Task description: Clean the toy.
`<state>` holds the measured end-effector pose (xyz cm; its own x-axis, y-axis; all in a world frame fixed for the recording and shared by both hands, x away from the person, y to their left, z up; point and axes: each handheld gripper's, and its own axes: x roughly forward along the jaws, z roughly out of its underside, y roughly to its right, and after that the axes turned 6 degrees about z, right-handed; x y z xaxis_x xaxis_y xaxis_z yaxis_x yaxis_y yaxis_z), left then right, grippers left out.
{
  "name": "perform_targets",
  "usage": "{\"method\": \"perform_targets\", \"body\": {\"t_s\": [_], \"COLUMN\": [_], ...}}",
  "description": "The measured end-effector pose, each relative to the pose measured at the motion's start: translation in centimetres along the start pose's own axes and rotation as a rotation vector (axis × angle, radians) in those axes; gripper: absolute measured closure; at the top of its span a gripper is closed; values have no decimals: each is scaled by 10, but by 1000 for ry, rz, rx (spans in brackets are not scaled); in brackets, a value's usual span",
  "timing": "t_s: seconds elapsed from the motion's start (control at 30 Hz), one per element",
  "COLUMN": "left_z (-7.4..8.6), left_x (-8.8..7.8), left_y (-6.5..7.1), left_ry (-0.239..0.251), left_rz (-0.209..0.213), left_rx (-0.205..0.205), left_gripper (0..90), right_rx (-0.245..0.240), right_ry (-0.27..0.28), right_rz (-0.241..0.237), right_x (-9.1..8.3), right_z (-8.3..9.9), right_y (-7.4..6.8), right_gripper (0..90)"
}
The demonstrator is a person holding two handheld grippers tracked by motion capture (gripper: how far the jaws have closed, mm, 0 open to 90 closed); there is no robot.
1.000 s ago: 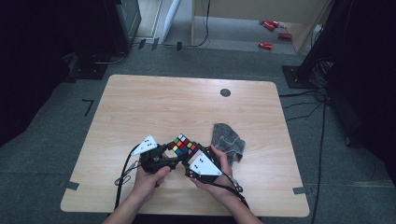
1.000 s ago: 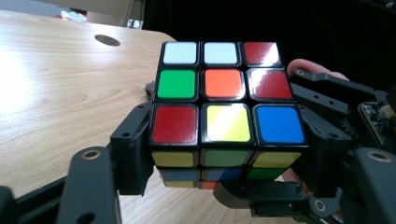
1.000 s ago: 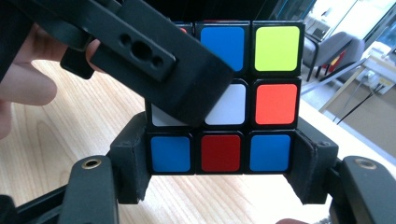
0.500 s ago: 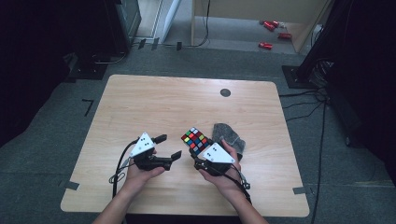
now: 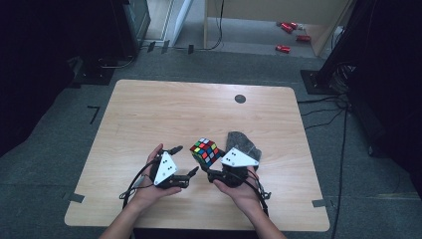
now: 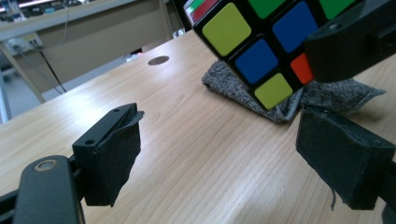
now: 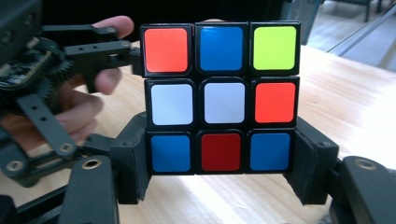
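Multicoloured puzzle cube (image 5: 206, 152) is clamped by its bottom layer between the fingers (image 7: 133, 170) of the right gripper (image 5: 213, 172) and held tilted above the wooden surface (image 5: 164, 112), just in front of a grey cloth (image 5: 242, 142) lying on that surface. In the right gripper view the cube face is seen with orange, blue, yellow on top, white, white, orange in the middle, blue, red, blue below. Left gripper (image 5: 186, 160) is held just left of the cube, not touching it; its fingers (image 6: 114, 154) are spread, nothing between them, jaws having just been closing slightly after opening wide.
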<state>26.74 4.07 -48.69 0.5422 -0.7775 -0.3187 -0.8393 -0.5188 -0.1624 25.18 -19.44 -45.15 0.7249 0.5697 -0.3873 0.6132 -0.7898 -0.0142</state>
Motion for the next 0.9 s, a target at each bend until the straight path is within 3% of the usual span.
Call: {"method": "perform_targets", "body": {"t_s": [0.23, 0.53, 0.9], "left_z": [2, 4, 7], "left_x": [1, 2, 5], "left_y": [6, 13, 20], "left_ry": [35, 46, 44], "left_rz": [-19, -36, -25], "left_rx": [99, 187, 278], "left_gripper": [195, 215, 236], "right_rx": [40, 69, 119], "right_ry": [-48, -82, -150], "right_rz": [-44, -70, -129], "right_x": [3, 5, 12], "right_z": [-1, 0, 2], "right_y": [-6, -7, -10], "right_gripper": [349, 348, 347]}}
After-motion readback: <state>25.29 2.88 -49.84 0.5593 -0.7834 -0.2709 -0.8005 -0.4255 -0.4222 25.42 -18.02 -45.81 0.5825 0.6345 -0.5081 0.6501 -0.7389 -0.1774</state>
